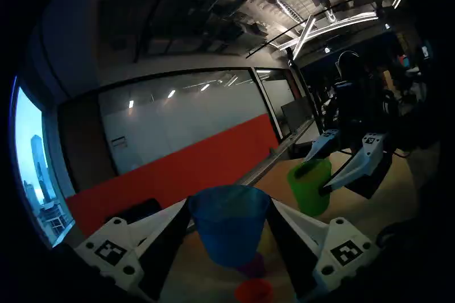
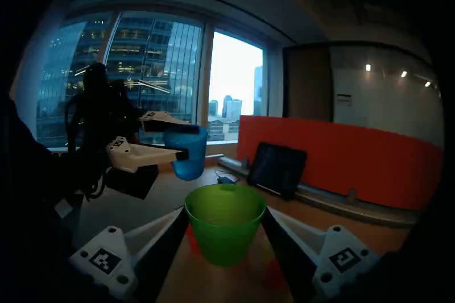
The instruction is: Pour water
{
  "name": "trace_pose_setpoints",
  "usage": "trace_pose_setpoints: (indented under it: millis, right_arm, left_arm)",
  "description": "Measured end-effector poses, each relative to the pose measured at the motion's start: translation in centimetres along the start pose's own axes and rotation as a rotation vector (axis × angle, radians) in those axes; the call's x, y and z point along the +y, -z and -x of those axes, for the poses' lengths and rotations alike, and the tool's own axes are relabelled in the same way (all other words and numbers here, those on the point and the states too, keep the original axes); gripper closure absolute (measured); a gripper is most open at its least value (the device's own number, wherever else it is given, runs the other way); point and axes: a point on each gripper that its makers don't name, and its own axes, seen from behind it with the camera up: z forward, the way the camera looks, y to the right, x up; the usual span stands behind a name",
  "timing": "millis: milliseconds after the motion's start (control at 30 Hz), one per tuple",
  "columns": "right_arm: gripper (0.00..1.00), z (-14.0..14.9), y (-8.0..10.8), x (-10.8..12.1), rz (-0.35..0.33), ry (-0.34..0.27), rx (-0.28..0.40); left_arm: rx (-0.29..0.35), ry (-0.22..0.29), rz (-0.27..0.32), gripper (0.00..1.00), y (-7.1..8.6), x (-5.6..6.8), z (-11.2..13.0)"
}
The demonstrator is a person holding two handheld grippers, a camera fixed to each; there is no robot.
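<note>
In the left gripper view my left gripper [image 1: 229, 224] is shut on a blue cup [image 1: 229, 220], held upright above the table. Farther right in that view, my right gripper [image 1: 335, 169] grips a green cup [image 1: 310, 185] that leans slightly. In the right gripper view the green cup [image 2: 225, 229] sits upright between the right gripper's [image 2: 225, 229] fingers, its mouth open to the camera. Beyond it to the left, the left gripper [image 2: 170, 144] carries the blue cup [image 2: 186, 152], tilted a little. The two cups are apart. I cannot see water in either.
A wooden table [image 2: 170, 280] lies below both cups, with small red and purple cups [image 1: 254, 289] on it under the blue cup. A dark laptop-like object [image 2: 276, 169] leans by the orange wall panel [image 2: 364, 161]. Windows [image 2: 148, 70] stand behind the person holding the grippers.
</note>
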Motion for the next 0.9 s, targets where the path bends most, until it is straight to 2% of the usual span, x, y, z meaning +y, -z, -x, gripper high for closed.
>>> trace_pose_setpoints:
  millis: [333, 900]
  right_arm:
    - [0.09, 0.7, -0.9, -1.2, -0.035, 0.0, -0.009]
    - [0.09, 1.8, -2.7, -3.1, -0.087, -0.006, -0.02]
  left_arm:
    - [-0.01, -0.124, -0.016, 0.11, -0.6, -0.8, -1.0]
    - [0.005, -0.33, -0.024, 0.11, -1.0, -1.0, -4.0]
